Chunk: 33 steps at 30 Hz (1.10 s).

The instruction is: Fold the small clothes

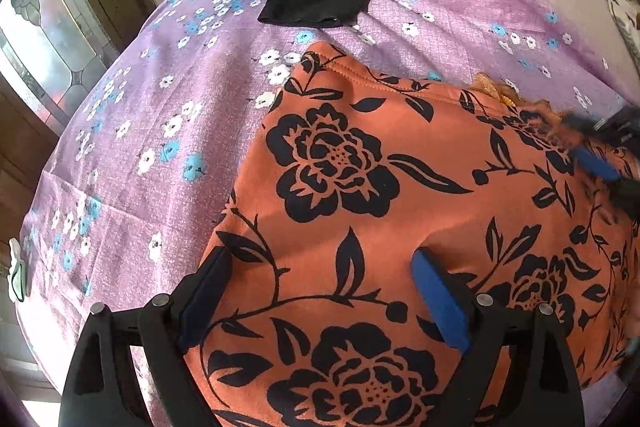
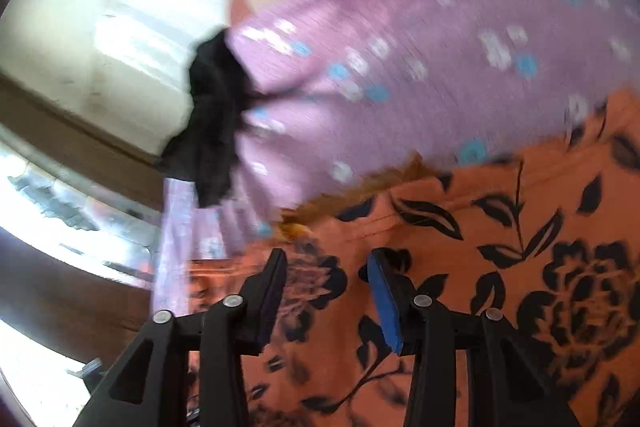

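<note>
Plainly, no writing shows; both grippers' jaws hang released over the orange floral garment.

I find no writing, label, brand, number or sign that I can read in either view.
</note>
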Tool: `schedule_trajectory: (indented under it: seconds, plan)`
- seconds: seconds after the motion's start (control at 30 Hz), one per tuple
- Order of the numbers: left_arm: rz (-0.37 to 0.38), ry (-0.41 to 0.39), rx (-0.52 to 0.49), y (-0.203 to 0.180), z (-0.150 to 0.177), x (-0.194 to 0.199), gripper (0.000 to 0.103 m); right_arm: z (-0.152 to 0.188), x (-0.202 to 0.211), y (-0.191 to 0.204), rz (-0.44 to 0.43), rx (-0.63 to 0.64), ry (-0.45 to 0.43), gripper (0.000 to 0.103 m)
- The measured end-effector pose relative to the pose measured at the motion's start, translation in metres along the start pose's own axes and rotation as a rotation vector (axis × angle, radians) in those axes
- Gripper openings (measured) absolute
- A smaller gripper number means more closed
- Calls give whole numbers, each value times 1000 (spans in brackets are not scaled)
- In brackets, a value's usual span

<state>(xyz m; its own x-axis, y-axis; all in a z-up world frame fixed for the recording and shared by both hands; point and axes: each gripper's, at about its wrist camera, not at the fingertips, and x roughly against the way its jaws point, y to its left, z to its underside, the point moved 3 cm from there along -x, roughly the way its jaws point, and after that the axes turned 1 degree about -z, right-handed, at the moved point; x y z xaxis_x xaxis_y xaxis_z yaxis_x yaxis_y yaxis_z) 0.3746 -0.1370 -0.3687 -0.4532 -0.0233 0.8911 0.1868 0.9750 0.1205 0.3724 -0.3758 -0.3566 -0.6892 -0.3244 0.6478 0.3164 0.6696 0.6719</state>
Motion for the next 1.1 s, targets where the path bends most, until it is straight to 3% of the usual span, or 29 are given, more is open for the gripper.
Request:
schedule_trajectory:
  seconds: [0.03, 0.13, 0.3, 0.4, 0.47, 0.63, 0.73, 0.9, 1.1]
  plan:
    - [-6, -2, -7, -1, 0, 0, 92, 3, -10, -11, 37, -22, 8, 45]
    - [9, -16, -3, 0, -3, 3, 92, 3, -7, -9, 25, -7, -14, 46]
    - [47, -73, 0, -2, -6, 20, 92, 12, 38, -1, 1, 2, -63, 48]
    - [33, -36, -49, -11, 1, 13, 92, 30, 52, -10, -17, -17, -25, 48]
    - [-14, 18, -101, -18, 8, -1, 92, 53, 51, -24, 34, -44, 47, 47]
    - [18, -19, -82, -17, 9, 13, 92, 87, 77, -31, 43, -58, 79, 46]
    - [35, -57, -76, -16, 13, 26, 92, 98, 105, -39, 10, -103, 42, 46]
    - [69, -98, -78, -19, 20, 42, 92, 107, 171, -90, 8, -278, -114, 54]
    - [147, -140, -95, -41, 26, 58, 92, 103, 206, -142, 68, -437, -201, 54]
